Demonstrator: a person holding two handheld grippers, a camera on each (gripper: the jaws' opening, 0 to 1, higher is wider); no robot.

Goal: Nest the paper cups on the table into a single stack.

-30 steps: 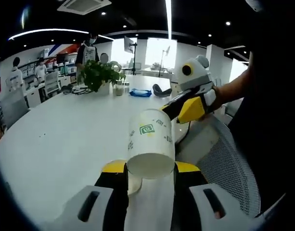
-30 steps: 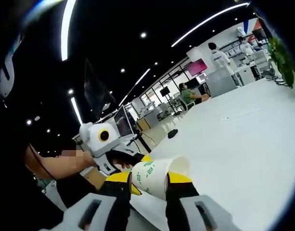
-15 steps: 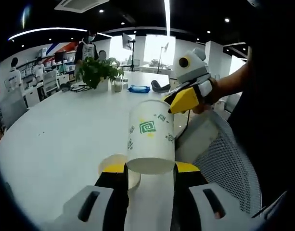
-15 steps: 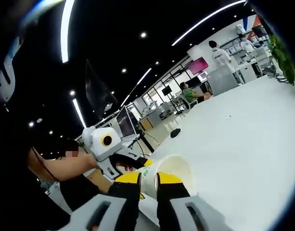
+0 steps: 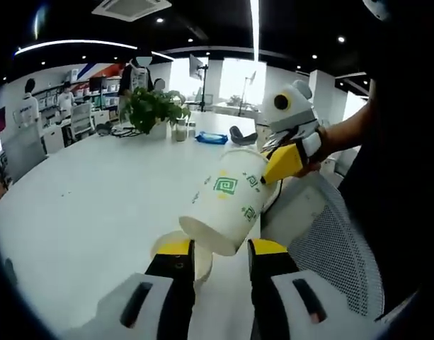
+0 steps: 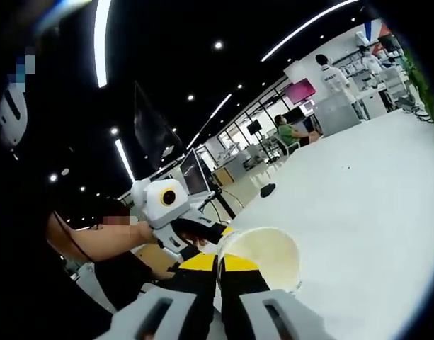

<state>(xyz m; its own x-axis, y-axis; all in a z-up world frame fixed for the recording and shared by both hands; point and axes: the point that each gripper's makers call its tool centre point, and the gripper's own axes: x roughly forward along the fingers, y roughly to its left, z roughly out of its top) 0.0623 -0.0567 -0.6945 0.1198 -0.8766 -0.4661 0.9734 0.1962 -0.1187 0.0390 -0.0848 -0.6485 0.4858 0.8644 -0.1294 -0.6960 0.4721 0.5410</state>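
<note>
In the left gripper view, the left gripper [image 5: 218, 249] rose from the near edge, its yellow-tipped jaws apart on either side of the base of a white paper cup [image 5: 227, 203] with green markings. The cup was tilted, its long axis running from the closed base at near left up to the mouth at far right. Whether the jaws pressed on it could not be told. A second cup [image 5: 202, 256] sat just behind the jaws on the white table [image 5: 89, 205].

At the cup's far end, the right gripper [image 5: 287, 157] met its rim.

In the right gripper view, the right gripper's [image 6: 218, 268] jaws were pinched almost together on the rim of the paper cup [image 6: 263, 256], whose open mouth faced the camera.

Far across the table stood a potted plant [image 5: 151, 110].
</note>
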